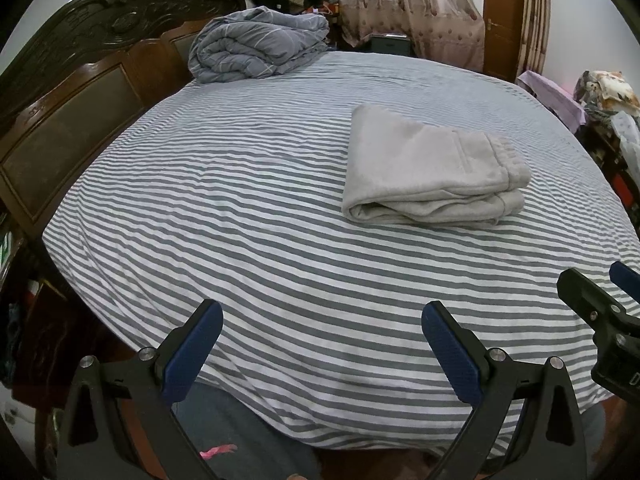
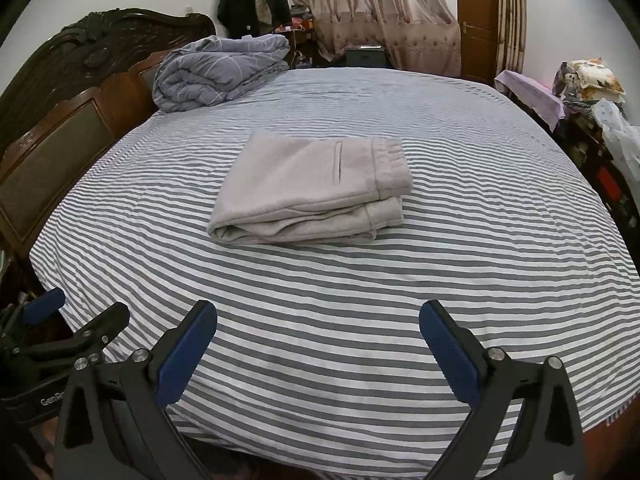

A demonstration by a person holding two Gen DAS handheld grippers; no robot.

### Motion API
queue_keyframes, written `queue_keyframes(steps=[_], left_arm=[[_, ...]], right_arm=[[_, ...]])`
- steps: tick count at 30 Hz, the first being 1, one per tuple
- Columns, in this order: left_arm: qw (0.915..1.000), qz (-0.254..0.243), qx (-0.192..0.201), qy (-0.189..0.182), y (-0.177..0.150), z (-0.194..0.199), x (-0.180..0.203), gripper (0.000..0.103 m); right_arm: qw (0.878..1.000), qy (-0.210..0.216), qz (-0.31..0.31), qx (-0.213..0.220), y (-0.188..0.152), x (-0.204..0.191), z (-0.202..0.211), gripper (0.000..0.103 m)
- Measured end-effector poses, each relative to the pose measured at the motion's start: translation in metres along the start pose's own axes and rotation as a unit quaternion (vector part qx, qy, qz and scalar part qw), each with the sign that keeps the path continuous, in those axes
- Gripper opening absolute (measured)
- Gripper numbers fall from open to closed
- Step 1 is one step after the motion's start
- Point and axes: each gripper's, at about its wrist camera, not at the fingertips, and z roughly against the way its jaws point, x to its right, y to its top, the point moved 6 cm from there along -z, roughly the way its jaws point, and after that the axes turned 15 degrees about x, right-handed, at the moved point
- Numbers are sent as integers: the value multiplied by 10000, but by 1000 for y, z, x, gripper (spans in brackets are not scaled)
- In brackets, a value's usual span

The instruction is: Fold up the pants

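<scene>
The bed (image 2: 360, 340) fills both views, covered edge to edge by a grey-and-white striped sheet (image 1: 260, 220). Along its left edge runs a dark carved wooden headboard (image 2: 80, 92). At the far left corner, just beside the headboard, lies a bundled grey-blue quilt (image 2: 216, 72) with thin pale lines. Beyond the far edge hang patterned curtains (image 2: 372, 12), with a brown door (image 2: 476, 20) to their right.

The light grey pants (image 2: 312, 192) lie folded into a compact stack of layers on the middle of the bed, elastic waistband toward the right edge, a slit pocket showing on top.

The left gripper (image 1: 322, 320) hovers above the near edge, its blue-padded fingers (image 1: 192, 352) spread wide with nothing between them. The right gripper (image 2: 318, 316) hovers likewise over the near edge, fingers (image 2: 452, 352) wide apart and empty. Both are well apart from the pants.
</scene>
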Motion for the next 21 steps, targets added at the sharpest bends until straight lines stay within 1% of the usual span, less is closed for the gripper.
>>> queue_keyframes(steps=[21], left_arm=[[10000, -43, 17, -32, -2, -1, -1, 99]], right_arm=[[10000, 32, -27, -12, -1, 3, -1, 100]])
